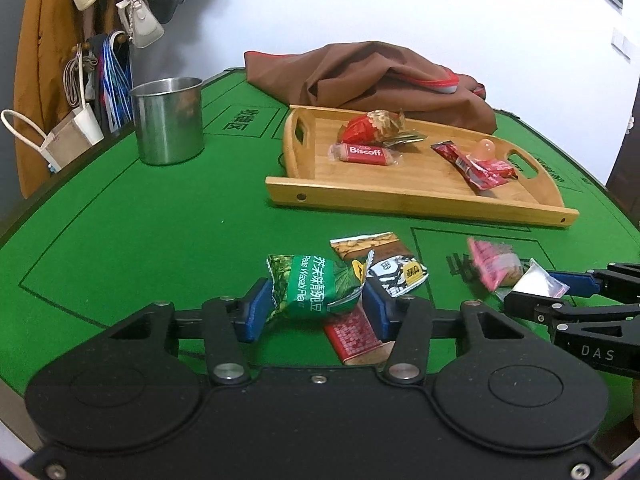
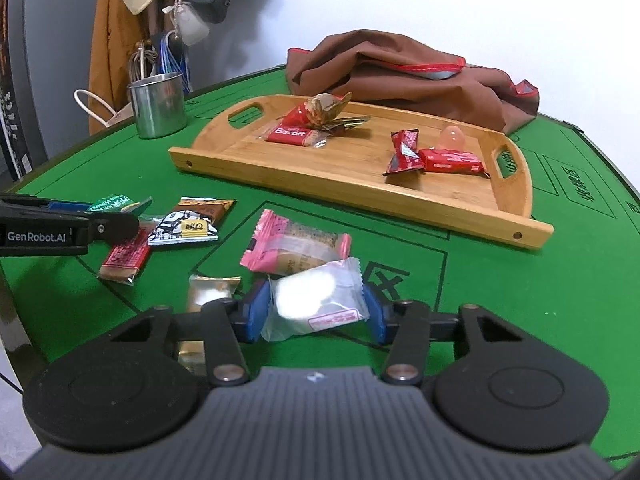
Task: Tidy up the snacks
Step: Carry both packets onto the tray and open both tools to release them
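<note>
My left gripper (image 1: 316, 300), bottom centre of its view, pinches the green wasabi pea packet (image 1: 314, 286) between both blue pads, over a red bar (image 1: 354, 336) on the green table (image 1: 140, 240). My right gripper (image 2: 316, 306), bottom centre, clamps the clear white packet (image 2: 316, 300); a pink packet (image 2: 294, 246) lies just beyond. The wooden tray (image 2: 360, 184), upper middle, holds a Biscoff (image 2: 290, 136) and red wrappers.

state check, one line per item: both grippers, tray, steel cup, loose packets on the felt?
left gripper: shut on green wasabi pea packet
right gripper: shut on clear white packet
wooden tray: flat on table, several snacks inside
steel cup: upright, contents not visible
pink packet: loose on felt, sealed
red bar: loose on felt
</note>
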`<action>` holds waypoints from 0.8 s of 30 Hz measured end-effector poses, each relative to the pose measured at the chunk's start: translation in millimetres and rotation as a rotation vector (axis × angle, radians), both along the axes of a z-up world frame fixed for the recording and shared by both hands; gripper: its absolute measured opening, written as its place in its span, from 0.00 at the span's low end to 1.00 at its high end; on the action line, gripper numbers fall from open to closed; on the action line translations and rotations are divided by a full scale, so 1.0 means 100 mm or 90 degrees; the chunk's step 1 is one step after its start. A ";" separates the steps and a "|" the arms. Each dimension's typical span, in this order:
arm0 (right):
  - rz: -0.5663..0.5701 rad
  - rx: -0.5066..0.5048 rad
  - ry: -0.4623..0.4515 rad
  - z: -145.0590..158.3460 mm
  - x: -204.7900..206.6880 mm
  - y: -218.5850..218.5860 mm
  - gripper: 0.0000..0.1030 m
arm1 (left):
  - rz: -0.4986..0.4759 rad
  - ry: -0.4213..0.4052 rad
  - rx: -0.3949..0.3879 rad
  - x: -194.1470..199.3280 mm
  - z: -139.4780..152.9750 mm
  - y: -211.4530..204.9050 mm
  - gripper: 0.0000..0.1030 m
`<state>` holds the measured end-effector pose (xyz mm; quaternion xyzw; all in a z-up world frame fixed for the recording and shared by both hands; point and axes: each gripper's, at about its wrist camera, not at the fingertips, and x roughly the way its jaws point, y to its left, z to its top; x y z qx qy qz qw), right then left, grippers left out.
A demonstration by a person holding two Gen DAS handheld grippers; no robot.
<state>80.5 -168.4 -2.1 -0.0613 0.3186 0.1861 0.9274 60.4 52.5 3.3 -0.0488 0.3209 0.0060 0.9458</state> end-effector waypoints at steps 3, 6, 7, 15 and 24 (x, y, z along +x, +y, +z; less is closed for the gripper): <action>-0.007 0.001 -0.001 0.01 0.01 -0.02 0.51 | -0.003 -0.003 0.003 0.01 0.02 -0.02 0.46; -0.017 0.006 -0.004 0.03 0.01 -0.06 0.51 | -0.007 -0.009 0.006 0.03 0.06 -0.03 0.46; -0.021 0.009 -0.006 0.04 0.01 -0.08 0.51 | -0.008 -0.011 0.008 0.04 0.07 -0.04 0.46; -0.064 0.024 -0.006 0.14 0.09 -0.24 0.51 | -0.005 -0.026 0.016 0.15 0.17 -0.05 0.46; -0.121 0.029 -0.013 0.32 0.27 -0.45 0.51 | -0.023 -0.047 0.025 0.40 0.32 -0.10 0.46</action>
